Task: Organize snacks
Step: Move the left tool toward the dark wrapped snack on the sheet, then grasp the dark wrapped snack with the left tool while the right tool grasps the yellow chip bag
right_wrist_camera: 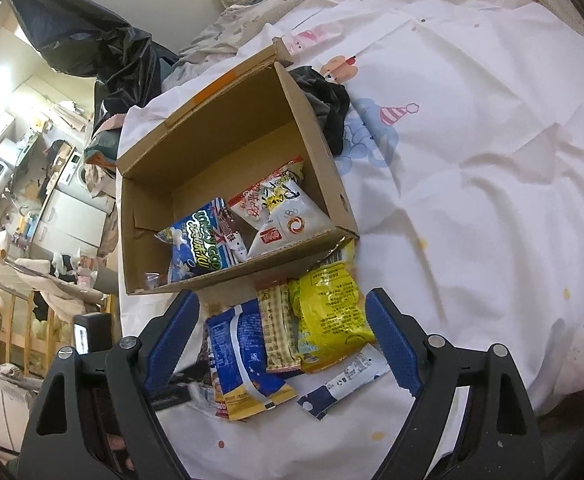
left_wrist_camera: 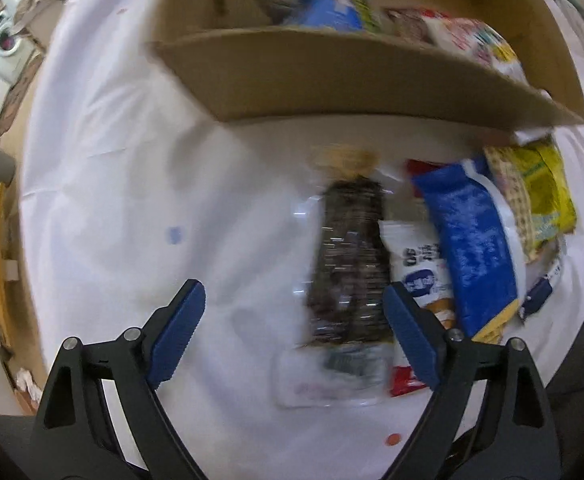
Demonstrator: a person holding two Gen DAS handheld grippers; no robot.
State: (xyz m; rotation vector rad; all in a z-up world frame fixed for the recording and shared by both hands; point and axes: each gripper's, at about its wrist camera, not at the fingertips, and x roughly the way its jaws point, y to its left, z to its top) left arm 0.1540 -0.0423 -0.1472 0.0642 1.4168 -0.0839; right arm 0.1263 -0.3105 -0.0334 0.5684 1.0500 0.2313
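Observation:
An open cardboard box (right_wrist_camera: 324, 152) stands on the white bed sheet and holds several snack bags, among them a blue one (right_wrist_camera: 197, 250) and a white one (right_wrist_camera: 287, 216). The box also shows in the left wrist view (left_wrist_camera: 332, 76). In front of it lies a loose pile: a blue bag (right_wrist_camera: 243, 352), a beige checked bar (right_wrist_camera: 279, 328), a yellow bag (right_wrist_camera: 330, 312) and a white-and-navy stick pack (right_wrist_camera: 344, 382). My right gripper (right_wrist_camera: 283, 336) is open above this pile. My left gripper (left_wrist_camera: 292, 320) is open over a dark clear-wrapped snack pack (left_wrist_camera: 352, 264), left of the blue bag (left_wrist_camera: 472, 248).
A dark cloth (right_wrist_camera: 328, 100) lies beside the box's right wall. A black plastic bag (right_wrist_camera: 103, 48) sits behind the box. The bed's left edge (left_wrist_camera: 27, 216) drops to a cluttered room with a wooden rail (right_wrist_camera: 11, 312). Open sheet (right_wrist_camera: 492, 160) stretches to the right.

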